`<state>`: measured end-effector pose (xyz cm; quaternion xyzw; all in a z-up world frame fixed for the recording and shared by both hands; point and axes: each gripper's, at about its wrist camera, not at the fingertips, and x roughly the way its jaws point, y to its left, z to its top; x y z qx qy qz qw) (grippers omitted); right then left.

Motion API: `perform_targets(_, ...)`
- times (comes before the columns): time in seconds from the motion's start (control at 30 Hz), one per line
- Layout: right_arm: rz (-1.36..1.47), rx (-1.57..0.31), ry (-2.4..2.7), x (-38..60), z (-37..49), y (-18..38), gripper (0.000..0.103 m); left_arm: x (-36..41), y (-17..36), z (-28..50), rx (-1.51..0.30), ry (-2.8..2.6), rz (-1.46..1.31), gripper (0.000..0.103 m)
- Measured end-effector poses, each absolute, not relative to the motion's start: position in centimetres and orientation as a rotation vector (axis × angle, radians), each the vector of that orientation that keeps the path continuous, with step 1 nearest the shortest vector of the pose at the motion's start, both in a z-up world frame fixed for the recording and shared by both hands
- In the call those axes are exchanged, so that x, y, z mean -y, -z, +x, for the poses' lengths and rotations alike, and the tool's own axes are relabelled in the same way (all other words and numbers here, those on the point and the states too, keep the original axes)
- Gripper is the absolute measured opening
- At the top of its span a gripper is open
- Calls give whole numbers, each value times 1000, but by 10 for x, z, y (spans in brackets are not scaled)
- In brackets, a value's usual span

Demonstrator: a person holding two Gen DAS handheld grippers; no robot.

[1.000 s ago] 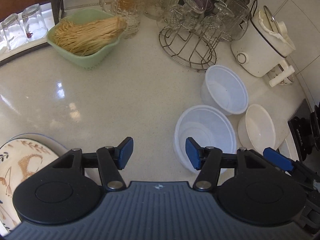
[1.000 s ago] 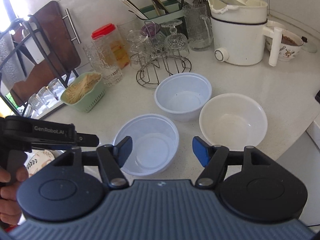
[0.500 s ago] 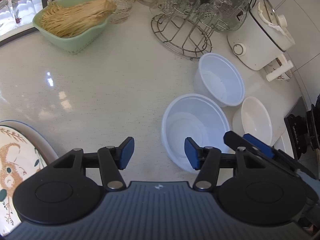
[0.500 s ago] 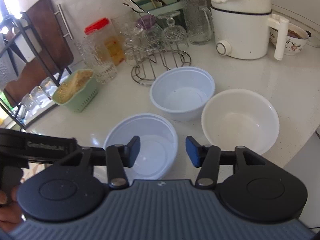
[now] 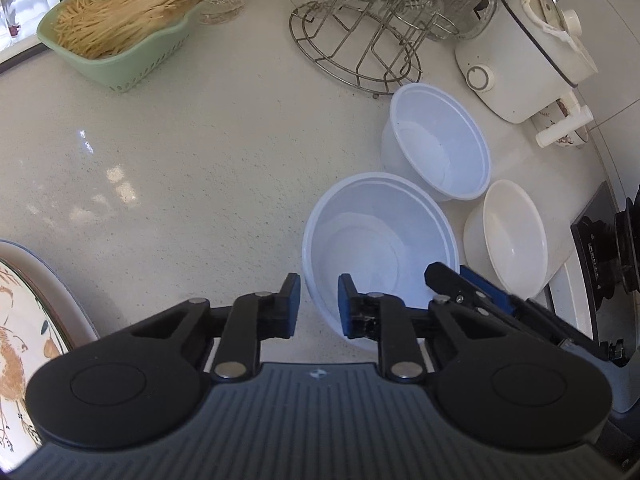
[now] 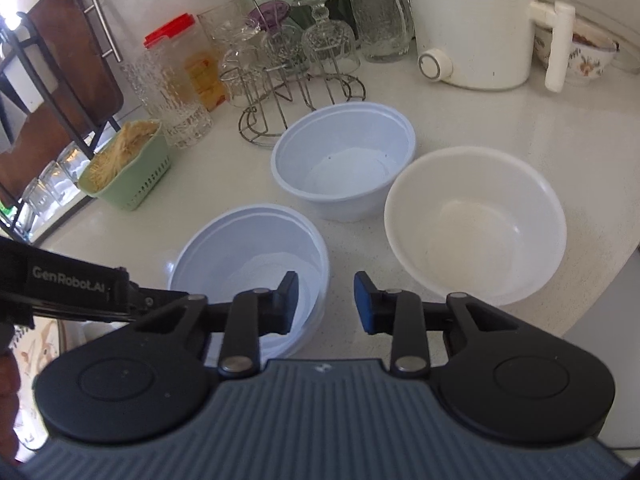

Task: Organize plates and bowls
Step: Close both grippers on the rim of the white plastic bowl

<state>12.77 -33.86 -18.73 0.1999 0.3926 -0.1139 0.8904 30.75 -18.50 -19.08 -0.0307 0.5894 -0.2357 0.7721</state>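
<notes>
Blue-padded, our left tongs (image 5: 318, 304) are closing astride the near-left rim of the nearest translucent bowl (image 5: 380, 240), one pad outside the wall and one inside; the pads have not yet met the plastic. Our right tongs (image 6: 326, 302) are likewise closing, their left pad inside the same bowl (image 6: 248, 256) and its right rim between the pads, untouched as far as we can see. Beyond that bowl, on the pale speckled table (image 5: 180, 152), stand a second translucent bowl (image 5: 438, 148) and, just beside it, a white bowl (image 5: 508, 236); all three are upright, close together. At the left edge lies a patterned plate (image 5: 24, 320). Farther back we list a wire glass rack (image 5: 356, 56), a white electric pot (image 5: 516, 60), a green basket of pale sticks (image 5: 120, 36) and a red-lidded jar (image 6: 188, 64).
</notes>
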Motion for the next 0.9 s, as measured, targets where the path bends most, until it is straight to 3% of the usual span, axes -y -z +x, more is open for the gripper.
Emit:
perform_targets(0.17, 416, -818, 203, 334, 125, 187, 19, 188, 192, 300, -1282, 516, -61, 22)
perform_targets(0.9, 341, -867, 7, 283, 136, 183, 19, 119, 171, 283, -1247, 398, -109, 22)
